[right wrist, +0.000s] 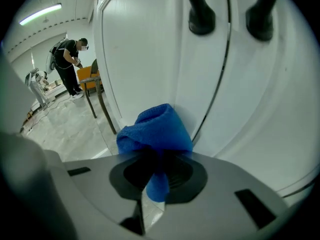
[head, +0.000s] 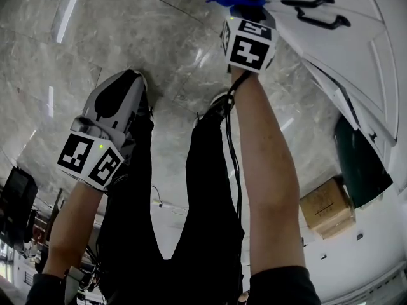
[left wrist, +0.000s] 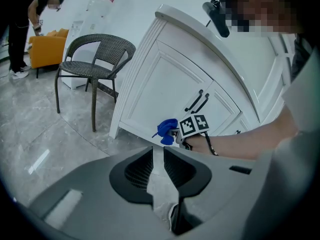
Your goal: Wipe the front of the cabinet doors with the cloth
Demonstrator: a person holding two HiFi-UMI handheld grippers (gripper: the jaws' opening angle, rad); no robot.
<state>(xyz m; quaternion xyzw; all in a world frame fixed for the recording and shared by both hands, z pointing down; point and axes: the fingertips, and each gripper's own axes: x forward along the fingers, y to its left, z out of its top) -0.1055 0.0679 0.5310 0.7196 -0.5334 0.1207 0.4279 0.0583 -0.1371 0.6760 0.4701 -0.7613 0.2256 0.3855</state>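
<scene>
Pinching the blue cloth (right wrist: 155,129) tight between its two jaws, your right gripper (right wrist: 157,160) held the bunched fabric against the white cabinet doors (right wrist: 145,49). The cloth touched the front just beside the dark seam where the two doors met, below the pair of black handles (right wrist: 201,15). A short tail of the fabric hung back between the jaws toward the camera. In the head view your right arm reached forward with the cloth at the far end of the gripper, on the door panel left of the handles.

Your left gripper (left wrist: 158,156) hung well apart from the cabinet, low at your left side over the grey marble floor (head: 127,30). Its jaws stood drawn nearly together with only a thin slit between them, and nothing was caught there.

A dark wicker chair (left wrist: 95,49) stood near the cabinet's left end, and a cardboard box (head: 327,208) sat on the floor.
</scene>
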